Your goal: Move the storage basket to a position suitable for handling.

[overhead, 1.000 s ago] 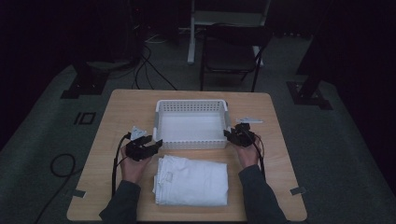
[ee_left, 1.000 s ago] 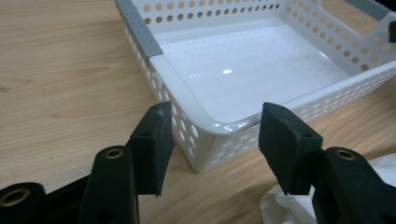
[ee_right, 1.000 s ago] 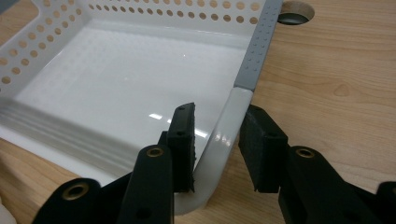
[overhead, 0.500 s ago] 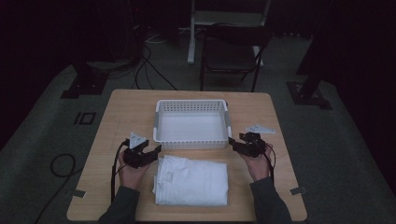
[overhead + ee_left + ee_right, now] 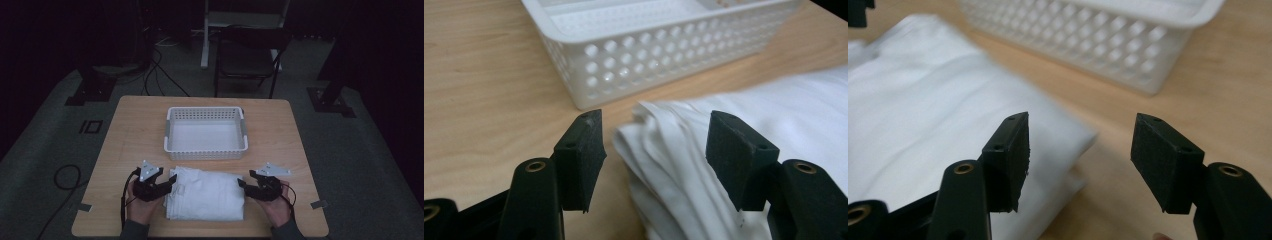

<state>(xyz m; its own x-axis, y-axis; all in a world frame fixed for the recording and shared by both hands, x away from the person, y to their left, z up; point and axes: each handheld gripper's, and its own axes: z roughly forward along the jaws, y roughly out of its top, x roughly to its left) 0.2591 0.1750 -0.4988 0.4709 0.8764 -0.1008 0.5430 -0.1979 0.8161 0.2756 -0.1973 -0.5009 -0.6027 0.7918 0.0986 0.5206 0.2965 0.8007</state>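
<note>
both claws came back from the basket [image 5: 206, 133] to flank the folded white cloth [image 5: 206, 195] on the tabletop [image 5: 135, 130]. left claw [image 5: 171, 183] and right claw [image 5: 242, 183] just opened, spread, gripping nothing; lift likely next.

Both forearms are extended from the near edge; the left gripper [image 5: 167, 184] and right gripper [image 5: 243, 183] are held low, jaws parted, having just been opening
</note>
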